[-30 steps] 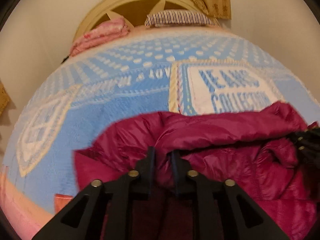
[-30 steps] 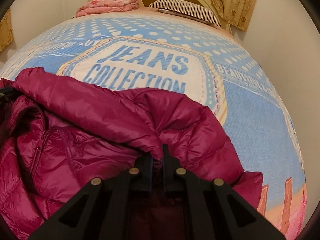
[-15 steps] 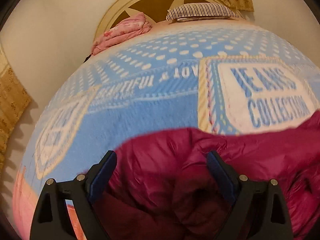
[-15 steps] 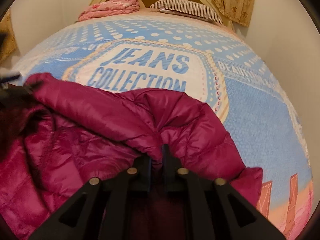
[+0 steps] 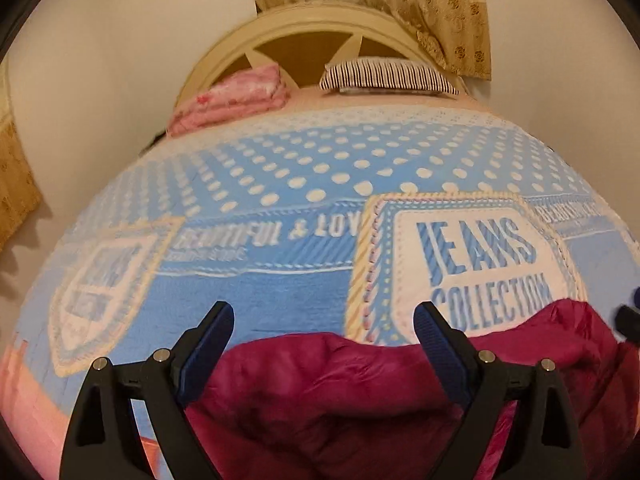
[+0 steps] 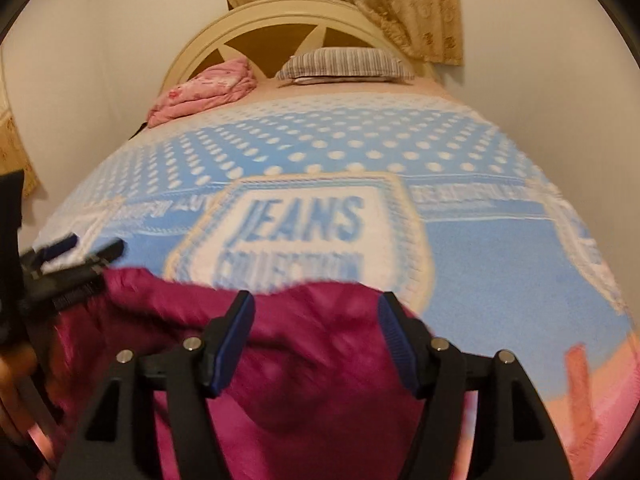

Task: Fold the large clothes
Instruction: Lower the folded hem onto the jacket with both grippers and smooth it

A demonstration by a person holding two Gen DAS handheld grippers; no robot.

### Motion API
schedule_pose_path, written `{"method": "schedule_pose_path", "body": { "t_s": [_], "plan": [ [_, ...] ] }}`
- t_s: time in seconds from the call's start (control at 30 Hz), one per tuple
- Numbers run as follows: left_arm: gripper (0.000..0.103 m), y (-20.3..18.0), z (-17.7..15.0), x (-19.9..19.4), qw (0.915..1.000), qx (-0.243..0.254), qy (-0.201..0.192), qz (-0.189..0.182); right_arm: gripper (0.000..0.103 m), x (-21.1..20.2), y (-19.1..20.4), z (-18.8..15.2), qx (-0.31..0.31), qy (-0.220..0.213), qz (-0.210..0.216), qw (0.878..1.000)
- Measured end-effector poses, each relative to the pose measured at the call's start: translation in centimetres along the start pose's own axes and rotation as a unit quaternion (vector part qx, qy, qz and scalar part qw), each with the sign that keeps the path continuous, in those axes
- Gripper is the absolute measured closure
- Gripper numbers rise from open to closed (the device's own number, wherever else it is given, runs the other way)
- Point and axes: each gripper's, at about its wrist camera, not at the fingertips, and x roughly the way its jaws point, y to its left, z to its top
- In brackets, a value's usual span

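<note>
Both tools have let go: the left tool (image 5: pixel 324 320) gapes wide, the right tool (image 6: pixel 316 312) is opening, neither gripping. Below both, the magenta jacket (image 5: pixel 340 392) lies bunched along the bed's (image 5: pixel 280 292) foot edge, long axis crosswise.

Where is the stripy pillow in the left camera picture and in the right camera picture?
Left wrist view: the striped pillow lies at the top, right of middle, against the headboard.
Right wrist view: the striped pillow lies at the top, near the middle, against the same headboard.
Shared landmark: the folded pink blanket sits just left of the pillow in both.
</note>
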Motion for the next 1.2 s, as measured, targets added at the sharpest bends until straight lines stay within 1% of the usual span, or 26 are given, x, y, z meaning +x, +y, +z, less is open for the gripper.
{"method": "schedule_pose_path", "body": {
  "t_s": [0.03, 0.1, 0.17, 0.2, 0.23, 0.3, 0.37, 0.5, 0.63, 0.77, 0.9, 1.2],
  "plan": [
    [0.011, -0.3, -0.3, 0.9, 0.9999, -0.001, 0.014, 0.008, 0.036, 1.2, 0.6, 0.6, 0.011, 0.009, 0.005, 1.0],
    [0.011, -0.9, -1.5, 2.1, 0.9992, 0.001, 0.037, 0.018, 0.038, 3.5, 1.8, 1.1, 0.024, 0.027, 0.035, 0.999],
    [0.011, -1.4, -3.4, 2.9, 0.9984, 0.009, 0.054, 0.013, 0.038, 4.9, 3.3, 0.5, 0.001, 0.038, 0.024, 0.999],
    [0.011, -1.4, -4.2, 3.3, 0.9981, 0.013, 0.058, 0.017, 0.038, 5.7, 4.1, -0.4, -0.019, 0.044, 0.018, 0.999],
    [0.011, -1.4, -5.0, 3.6, 0.9977, 0.014, 0.064, 0.016, 0.038, 5.9, 4.3, -1.1, -0.025, 0.048, 0.017, 0.998],
    [0.011, -1.0, -5.6, 3.8, 0.9979, 0.003, 0.063, 0.01, 0.04, 6.9, 4.0, -2.8, -0.029, 0.064, 0.009, 0.997],
    [0.011, -1.1, -5.9, 3.8, 0.9983, 0.001, 0.058, 0.008, 0.041, 7.4, 3.3, -3.9, -0.024, 0.069, 0.009, 0.997],
    [0.01, -1.3, -6.5, 4.4, 0.998, 0.009, 0.061, 0.013, 0.043, 7.3, 2.9, -4.6, -0.033, 0.063, 0.003, 0.997],
    [0.009, -1.0, -6.7, 4.8, 0.9979, -0.002, 0.064, 0.005, 0.043, 7.8, 3.0, -5.4, -0.042, 0.059, -0.004, 0.997],
    [0.007, -1.1, -6.8, 5.1, 0.9975, -0.003, 0.07, 0.004, 0.042, 8.1, 3.2, -5.9, -0.044, 0.051, -0.009, 0.998],
    [0.006, -1.3, -6.9, 5.2, 0.9975, 0.003, 0.07, 0.013, 0.042, 8.3, 3.5, -6.0, -0.051, 0.052, -0.019, 0.997],
    [0.005, -1.4, -6.9, 5.5, 0.9972, 0.007, 0.073, 0.017, 0.042, 8.6, 3.6, -5.9, -0.056, 0.054, -0.026, 0.997]
  ]
}}
